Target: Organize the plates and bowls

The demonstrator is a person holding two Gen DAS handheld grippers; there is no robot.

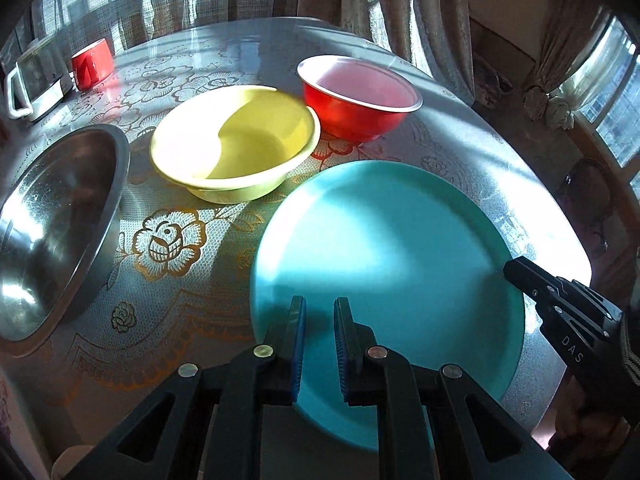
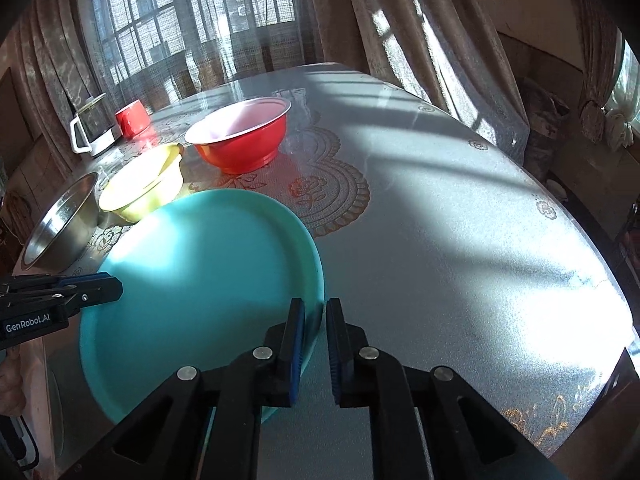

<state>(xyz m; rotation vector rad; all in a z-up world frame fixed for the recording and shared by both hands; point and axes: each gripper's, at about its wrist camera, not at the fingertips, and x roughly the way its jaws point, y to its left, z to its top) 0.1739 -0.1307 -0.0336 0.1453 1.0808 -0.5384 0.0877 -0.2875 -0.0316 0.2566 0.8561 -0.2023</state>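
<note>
Left claw [image 1: 320, 312] clenched on teal plate [image 1: 392, 248], near rim | right claw [image 2: 316, 312] clenched on its right rim | plate: 1, bare, over tabletop [image 1: 180, 248] | bowls beyond: 3, yellow bowl [image 1: 236, 136], red bowl [image 1: 360, 100], steel bowl [image 1: 52, 220], each holding nothing | red mug [image 1: 92, 64]: 1, far left.
</note>
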